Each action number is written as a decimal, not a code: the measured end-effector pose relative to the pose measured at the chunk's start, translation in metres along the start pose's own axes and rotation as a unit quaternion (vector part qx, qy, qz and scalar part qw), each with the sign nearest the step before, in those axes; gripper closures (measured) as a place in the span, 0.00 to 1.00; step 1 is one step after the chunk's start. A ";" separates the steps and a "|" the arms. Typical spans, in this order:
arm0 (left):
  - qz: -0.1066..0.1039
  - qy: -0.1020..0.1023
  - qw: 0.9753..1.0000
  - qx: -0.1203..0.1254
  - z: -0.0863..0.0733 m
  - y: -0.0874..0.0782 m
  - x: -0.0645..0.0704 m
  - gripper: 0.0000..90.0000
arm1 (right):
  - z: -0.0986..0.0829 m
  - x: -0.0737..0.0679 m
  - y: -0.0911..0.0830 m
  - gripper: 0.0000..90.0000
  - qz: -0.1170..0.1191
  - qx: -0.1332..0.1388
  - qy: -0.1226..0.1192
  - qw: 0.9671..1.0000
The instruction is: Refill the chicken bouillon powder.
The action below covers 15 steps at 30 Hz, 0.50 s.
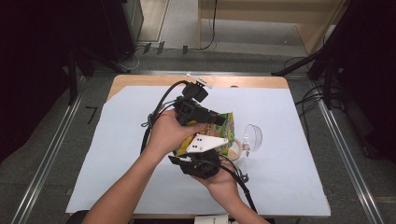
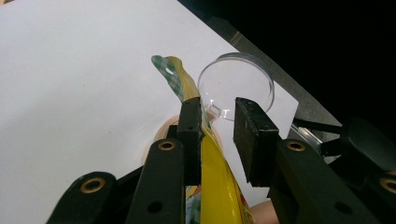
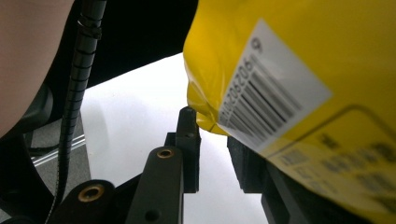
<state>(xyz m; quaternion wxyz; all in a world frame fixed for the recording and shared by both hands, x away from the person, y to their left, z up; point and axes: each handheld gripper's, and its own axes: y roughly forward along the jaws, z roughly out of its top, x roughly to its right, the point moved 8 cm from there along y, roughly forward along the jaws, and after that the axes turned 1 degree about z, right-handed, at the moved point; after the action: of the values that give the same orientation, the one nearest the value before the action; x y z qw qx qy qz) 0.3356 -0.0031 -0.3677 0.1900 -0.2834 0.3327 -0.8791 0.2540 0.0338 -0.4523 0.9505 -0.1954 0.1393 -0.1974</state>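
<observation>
We hold a yellow snack bag [image 1: 219, 135] above the middle of the worktop [image 1: 116, 140], between our two tongs. Our left tongs [image 2: 218, 133] stand released, the bag's upper edge lying against one jaw with a gap to the other. Our right tongs [image 3: 212, 151] sit at the bag's lower corner by the barcode; we cannot tell whether they grip it. A clear plastic cup [image 1: 252, 137] lies just beside the bag, next to a tape roll [image 1: 236, 149].

2 grippers: left gripper [image 1: 223, 119], right gripper [image 1: 189, 161]. 1 yellow snack bag [image 1: 228, 133]. 1 clear plastic cup [image 1: 252, 138], 1 tape roll [image 1: 235, 150].
</observation>
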 end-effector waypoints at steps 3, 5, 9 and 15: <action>-0.001 0.000 1.000 -0.001 -0.001 0.001 -0.001 0.81 | -0.001 0.000 0.000 0.84 -0.001 -0.002 0.000 1.000; -0.001 0.000 1.000 -0.001 -0.001 0.001 0.000 0.81 | -0.001 0.000 0.000 0.84 -0.001 -0.001 -0.001 1.000; 0.000 -0.001 1.000 -0.001 0.000 0.002 0.000 0.81 | -0.001 0.001 0.000 0.84 0.000 -0.001 0.000 1.000; -0.001 -0.003 1.000 -0.001 -0.001 0.002 -0.001 0.81 | -0.002 0.001 0.000 0.83 -0.003 -0.002 -0.002 1.000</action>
<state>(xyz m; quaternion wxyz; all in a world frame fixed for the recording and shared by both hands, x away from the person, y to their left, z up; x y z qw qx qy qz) 0.3358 -0.0037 -0.3700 0.1893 -0.2866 0.3329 -0.8782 0.2540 0.0330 -0.4546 0.9498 -0.1983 0.1371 -0.1994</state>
